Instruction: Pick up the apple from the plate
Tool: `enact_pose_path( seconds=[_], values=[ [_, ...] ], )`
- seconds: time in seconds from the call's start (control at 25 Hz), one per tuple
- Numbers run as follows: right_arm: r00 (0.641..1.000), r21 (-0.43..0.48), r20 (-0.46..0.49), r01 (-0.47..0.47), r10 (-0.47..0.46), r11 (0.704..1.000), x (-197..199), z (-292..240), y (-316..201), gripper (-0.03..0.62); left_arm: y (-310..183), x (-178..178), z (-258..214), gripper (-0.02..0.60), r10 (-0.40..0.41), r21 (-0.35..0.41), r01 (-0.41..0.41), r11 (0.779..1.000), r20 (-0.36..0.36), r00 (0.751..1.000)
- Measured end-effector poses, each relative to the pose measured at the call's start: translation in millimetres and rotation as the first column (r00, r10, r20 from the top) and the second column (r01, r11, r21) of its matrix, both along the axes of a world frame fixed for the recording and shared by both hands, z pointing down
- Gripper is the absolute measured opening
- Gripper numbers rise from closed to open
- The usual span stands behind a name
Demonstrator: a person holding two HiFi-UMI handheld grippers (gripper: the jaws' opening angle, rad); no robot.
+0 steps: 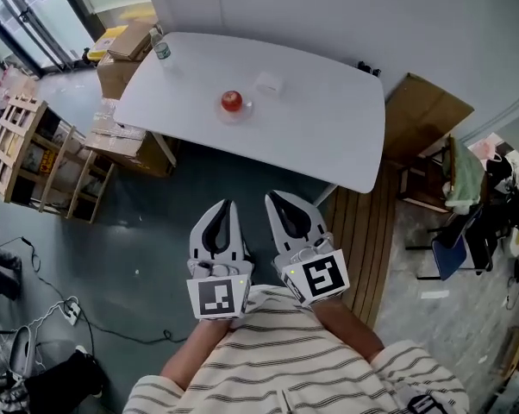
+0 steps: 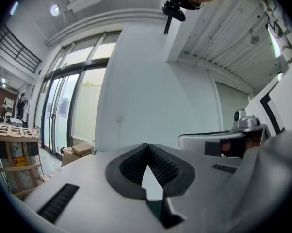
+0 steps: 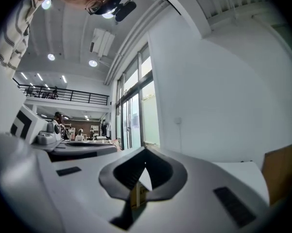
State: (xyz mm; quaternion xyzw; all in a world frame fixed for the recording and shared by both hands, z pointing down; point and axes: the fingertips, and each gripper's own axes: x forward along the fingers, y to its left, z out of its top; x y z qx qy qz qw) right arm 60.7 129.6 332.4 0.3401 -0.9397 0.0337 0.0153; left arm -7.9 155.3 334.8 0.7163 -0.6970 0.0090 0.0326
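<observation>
The white table (image 1: 328,128) lies mostly bare around the apple (image 1: 232,101) on its plate (image 1: 246,113), with an open way in from the near edge. A small pale packet (image 1: 268,82) lies just far-right of the apple, and a bottle (image 1: 160,47) stands at the far left corner. At the table's left end cardboard boxes (image 1: 121,141) crowd the floor, and wooden planks (image 1: 360,231) lie at its near right.

The apple (image 1: 232,101) is small, round and red. It rests on the plate (image 1: 245,110), a small, shallow dish that looks clear or very pale, with its rim showing just around the fruit. Apple and plate lie on the white tabletop (image 1: 320,119), near its middle and a little to the left, well away from every edge.
</observation>
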Motion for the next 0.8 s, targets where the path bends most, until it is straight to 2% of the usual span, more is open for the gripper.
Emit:
enact_pose_path(
  seconds=[0.08, 0.44, 0.6, 0.8],
  values=[
    [1.000, -0.003, -0.006, -0.009, 0.009, 1.000, -16, -1, -21, 0.012, -21, -18, 1, 0.005, 0.000, -0.014, 0.000, 1.000, 0.001, 1.000],
    [0.997, -0.014, -0.012, -0.075, 0.075, 0.997, -79, 3, -103, 0.012, -105, -78, 8, 0.005, 0.094, -0.011, -0.094, 0.995, -0.019, 0.995],
    [0.994, -0.021, -0.024, -0.109, 0.109, 0.994, -92, 5, -127, 0.012, -131, -94, 14, 0.005, 0.119, -0.024, -0.120, 0.993, -0.041, 0.992],
    [0.990, -0.035, -0.041, -0.139, 0.137, 0.990, -91, 12, -147, 0.012, -148, -96, 22, 0.005, 0.139, -0.037, -0.141, 0.989, -0.055, 0.989]
  ],
)
